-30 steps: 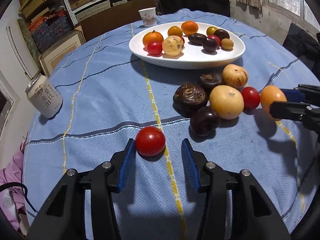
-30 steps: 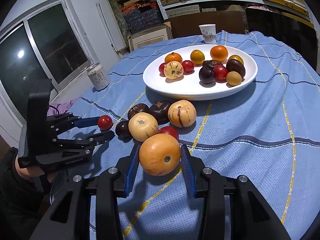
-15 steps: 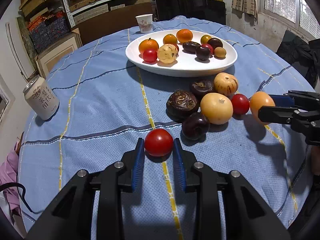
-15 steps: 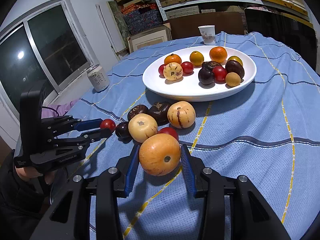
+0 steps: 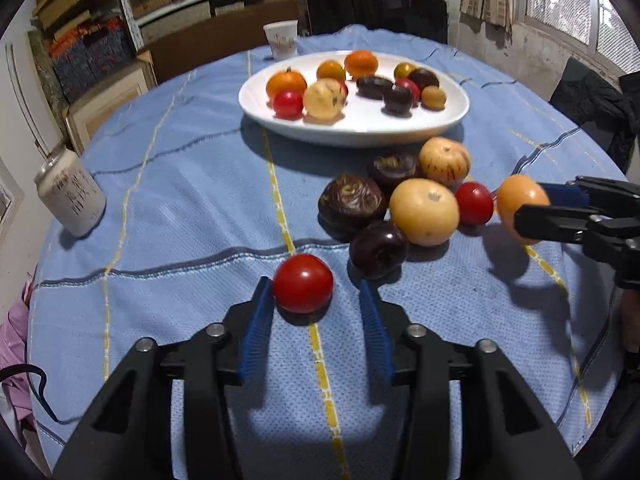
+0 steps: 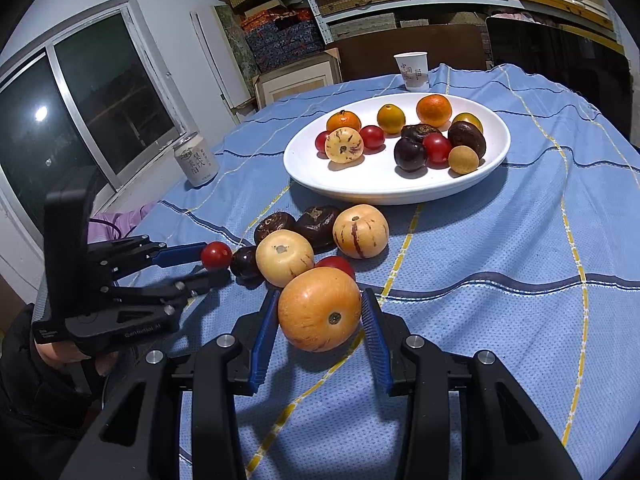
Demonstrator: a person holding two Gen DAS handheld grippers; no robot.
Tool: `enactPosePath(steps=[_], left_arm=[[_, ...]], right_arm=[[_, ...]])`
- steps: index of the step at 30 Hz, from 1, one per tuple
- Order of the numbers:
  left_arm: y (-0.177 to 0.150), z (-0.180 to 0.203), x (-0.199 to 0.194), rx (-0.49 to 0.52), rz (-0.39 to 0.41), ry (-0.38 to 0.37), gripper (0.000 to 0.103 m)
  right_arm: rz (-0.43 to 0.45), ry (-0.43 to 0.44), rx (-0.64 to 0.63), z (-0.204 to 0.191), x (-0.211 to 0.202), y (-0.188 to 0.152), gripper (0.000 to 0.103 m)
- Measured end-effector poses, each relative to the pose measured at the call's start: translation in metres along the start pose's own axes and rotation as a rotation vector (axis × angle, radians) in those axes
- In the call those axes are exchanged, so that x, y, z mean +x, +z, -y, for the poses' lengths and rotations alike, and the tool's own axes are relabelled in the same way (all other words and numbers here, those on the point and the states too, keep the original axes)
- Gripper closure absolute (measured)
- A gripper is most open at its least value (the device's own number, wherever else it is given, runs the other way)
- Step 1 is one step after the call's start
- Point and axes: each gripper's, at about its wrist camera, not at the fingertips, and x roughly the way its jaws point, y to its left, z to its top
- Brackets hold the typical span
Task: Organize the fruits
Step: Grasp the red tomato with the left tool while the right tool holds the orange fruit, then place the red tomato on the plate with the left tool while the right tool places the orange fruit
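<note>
A small red tomato (image 5: 303, 283) lies on the blue cloth between the fingers of my left gripper (image 5: 314, 284). Its jaws are opening: the left pad is at the tomato's side and the right pad stands clear of it. In the right wrist view the same gripper (image 6: 216, 264) shows at the left with the tomato (image 6: 216, 255) at its tips. My right gripper (image 6: 320, 294) is shut on a large orange fruit (image 6: 319, 314), a pad on each side. A white plate (image 6: 400, 196) holds several fruits.
Loose fruits (image 5: 424, 212), dark and yellow, lie in a cluster between the two grippers and the plate (image 5: 360, 132). A drink can (image 5: 70, 194) stands at the table's left edge, a paper cup (image 5: 281, 40) behind the plate. Shelves and boxes line the back wall.
The left jaws closed around the red tomato half a second ago and have since spread apart again; the tomato stays on the cloth. The right gripper and its orange fruit have not moved.
</note>
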Motion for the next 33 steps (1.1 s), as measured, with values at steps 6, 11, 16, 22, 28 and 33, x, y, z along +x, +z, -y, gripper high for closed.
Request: enactPosePath(steps=[6,11,16,22,28,33], left_arm=[[-0.001,-0.005,-0.008,-0.033,0.031,-0.017,0.073],[-0.001,0.0,-0.014,-0.029,0.047,-0.025,0.073],[0.001,0.004,-0.019,-0.028,0.058,-0.019,0.073],[0.001,0.003,-0.022,-0.044,0.066,-0.022,0.073],[0.009,-0.006,-0.041,-0.078,0.127,-0.03,0.073],[0.037,-0.011,-0.053,-0.073,0.186,-0.028,0.073]], right_arm=[[0.003,0.004,0.005,0.001,-0.001,0.0,0.061],[0.004,0.006,0.006,0.002,-0.001,0.0,0.061],[0.006,0.005,0.005,0.002,-0.001,0.0,0.061],[0.019,0.005,0.01,0.002,-0.003,-0.001,0.061],[0.026,-0.004,0.054,0.008,-0.016,0.004,0.061],[0.077,-0.046,0.027,0.013,-0.036,0.035,0.061]])
